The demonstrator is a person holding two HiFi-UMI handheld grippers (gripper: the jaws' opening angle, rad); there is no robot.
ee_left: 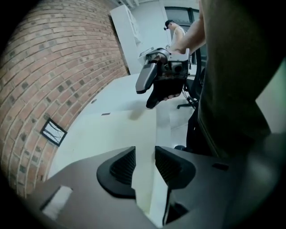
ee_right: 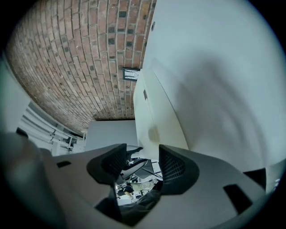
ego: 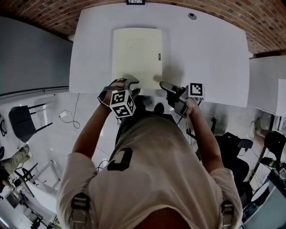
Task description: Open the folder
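Nearest: the person's pale shirt (ego: 147, 170), both forearms reaching forward to the near edge of the white bench (ego: 205, 58).

Left gripper (ego: 128, 85): at the near edge of the bench, over the folder's near left corner, pointing steeply down. In the left gripper view its jaws are released, a narrow gap between the ribbed pads. The folder's cream cover and its edge show through the gap, and neither pad presses on it.

Right gripper (ego: 167, 88): just off the folder's near right corner, lying close to level. In the right gripper view its jaws stand wide apart with nothing between them; only the room behind shows through the gap.

Folder (ego: 136, 51): cream, lying flat and closed on the bench, left of centre, its long side running away from the person. A small dark mark (ego: 158, 56) sits near its right edge.

Further off: a round grommet (ego: 192, 16) near the far edge of the bench, then the brick wall (ego: 44, 13). A black chair (ego: 22, 123) stands on the floor to the left.
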